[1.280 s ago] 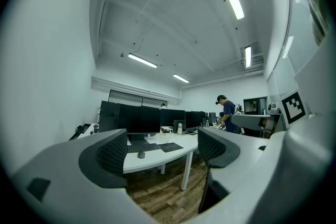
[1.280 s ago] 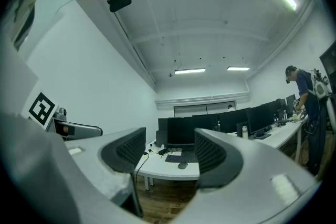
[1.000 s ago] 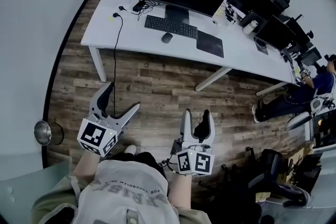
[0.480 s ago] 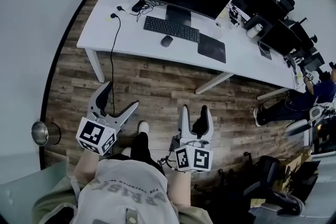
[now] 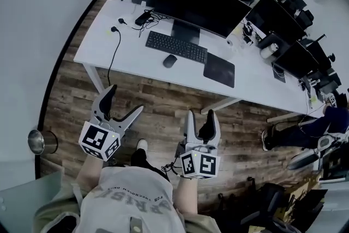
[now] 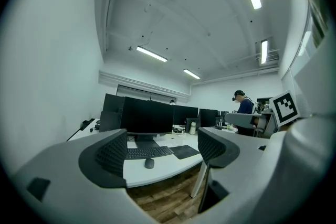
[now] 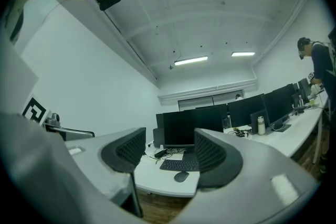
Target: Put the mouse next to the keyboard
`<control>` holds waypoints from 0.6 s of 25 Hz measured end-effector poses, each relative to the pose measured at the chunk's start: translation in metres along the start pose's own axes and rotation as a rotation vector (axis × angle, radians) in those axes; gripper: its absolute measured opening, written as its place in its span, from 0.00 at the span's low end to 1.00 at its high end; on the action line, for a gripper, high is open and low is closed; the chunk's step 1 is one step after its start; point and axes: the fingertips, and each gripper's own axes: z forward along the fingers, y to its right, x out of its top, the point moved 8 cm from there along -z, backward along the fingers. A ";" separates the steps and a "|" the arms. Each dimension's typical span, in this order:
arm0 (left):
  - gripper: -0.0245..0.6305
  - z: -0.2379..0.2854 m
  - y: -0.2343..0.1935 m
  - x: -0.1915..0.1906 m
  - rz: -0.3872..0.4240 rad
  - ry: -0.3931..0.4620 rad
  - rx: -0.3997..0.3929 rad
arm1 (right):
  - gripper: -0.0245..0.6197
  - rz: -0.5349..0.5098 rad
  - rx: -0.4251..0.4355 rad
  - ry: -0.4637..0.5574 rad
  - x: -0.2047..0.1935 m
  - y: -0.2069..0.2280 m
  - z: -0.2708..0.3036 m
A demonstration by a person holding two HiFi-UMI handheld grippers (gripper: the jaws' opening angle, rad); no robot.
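Bare wood floor (image 5: 163, 98) lies open up to the desk (image 5: 131, 57), whose front strip around the mouse (image 5: 170, 61) is free. Behind the keyboard (image 5: 176, 47) the monitor (image 5: 202, 5) blocks the way. A black pad (image 5: 219, 70) lies to the right and a cable (image 5: 113, 30) trails to the left.

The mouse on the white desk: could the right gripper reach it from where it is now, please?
Probably not yet. The right gripper, jaws apart and empty, hangs over the wood floor, short of the desk where the mouse lies by the keyboard. Nothing blocks the way; a step closer should do.
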 end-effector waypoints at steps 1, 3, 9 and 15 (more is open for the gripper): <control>0.65 0.009 0.000 0.002 0.004 0.000 0.005 | 0.47 0.003 0.006 -0.001 0.000 0.007 0.010; 0.65 0.025 -0.001 0.005 0.012 -0.002 0.018 | 0.47 0.013 0.018 -0.005 -0.001 0.019 0.028; 0.65 0.070 -0.008 0.004 0.009 -0.014 0.078 | 0.47 0.021 0.074 -0.031 -0.009 0.046 0.074; 0.65 0.091 -0.017 -0.001 0.013 -0.044 0.117 | 0.47 0.047 0.090 -0.052 -0.021 0.062 0.103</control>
